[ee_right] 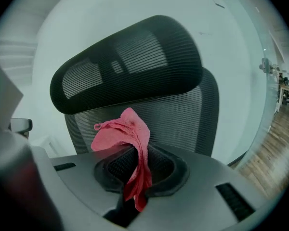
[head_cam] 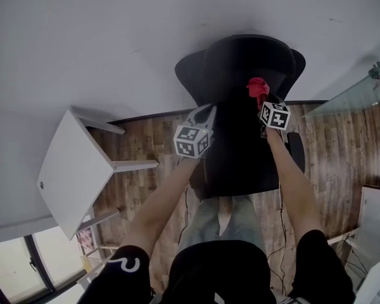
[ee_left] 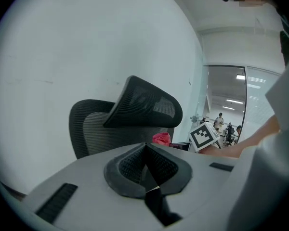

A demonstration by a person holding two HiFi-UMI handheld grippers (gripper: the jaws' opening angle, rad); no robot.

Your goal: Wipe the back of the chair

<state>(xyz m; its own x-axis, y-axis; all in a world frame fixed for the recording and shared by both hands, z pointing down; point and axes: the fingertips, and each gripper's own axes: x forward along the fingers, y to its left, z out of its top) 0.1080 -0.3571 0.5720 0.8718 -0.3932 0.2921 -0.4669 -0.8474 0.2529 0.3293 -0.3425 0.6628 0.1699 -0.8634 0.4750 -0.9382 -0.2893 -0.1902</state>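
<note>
A black mesh office chair [head_cam: 244, 75] with a headrest [ee_right: 127, 69] stands against the white wall, its backrest [ee_right: 183, 124] facing me. My right gripper [head_cam: 261, 100] is shut on a red cloth [ee_right: 127, 138], which it holds up close to the mesh backrest just below the headrest. The cloth [head_cam: 258, 87] shows as a red bunch in the head view. My left gripper [head_cam: 206, 114] hovers at the chair's left side, shut with nothing between its pads. The left gripper view shows the chair [ee_left: 130, 124] ahead and the cloth [ee_left: 161, 138] to the right.
A white table [head_cam: 73, 170] stands to the left on the wooden floor [head_cam: 145, 144]. A glass partition [head_cam: 361, 94] runs along the right, with an open office beyond it. The person's legs [head_cam: 231, 217] stand right behind the chair seat.
</note>
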